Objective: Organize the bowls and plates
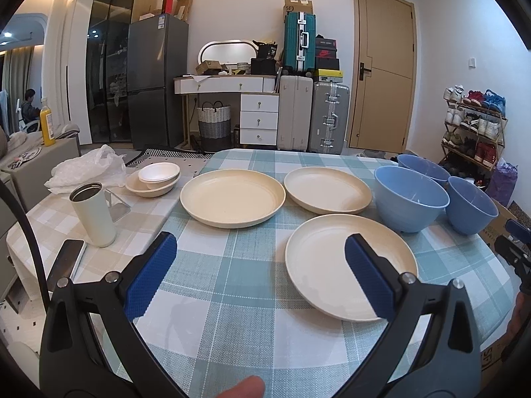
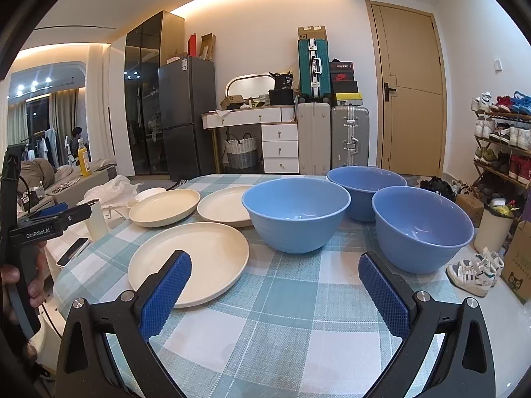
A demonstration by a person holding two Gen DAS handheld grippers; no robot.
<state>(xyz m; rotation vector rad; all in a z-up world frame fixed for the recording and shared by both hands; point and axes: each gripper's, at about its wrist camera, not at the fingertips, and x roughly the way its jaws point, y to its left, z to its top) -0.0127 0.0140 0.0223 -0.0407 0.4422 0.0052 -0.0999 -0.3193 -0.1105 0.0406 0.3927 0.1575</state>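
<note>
Three cream plates lie apart on the blue checked tablecloth: a near one [image 1: 348, 265] [image 2: 189, 258], a far left one [image 1: 232, 197] [image 2: 164, 210] and a far right one [image 1: 327, 189] [image 2: 225, 207]. Three blue bowls stand upright at the right: [image 1: 410, 197] [image 2: 295, 214], [image 1: 471, 204] [image 2: 421, 227] and a far one [image 1: 423, 164] [image 2: 366, 187]. My left gripper [image 1: 262, 272] is open and empty above the cloth, its right finger over the near plate. My right gripper [image 2: 275, 293] is open and empty in front of the bowls.
At the left stand a white tumbler [image 1: 93, 214], a phone [image 1: 66, 258], a clear stand [image 1: 116, 204], stacked small cream bowls [image 1: 154, 179] and a plastic bag [image 1: 88, 165]. Shoes [image 2: 471, 272] and boxes [image 2: 517, 262] lie on the floor to the right of the table.
</note>
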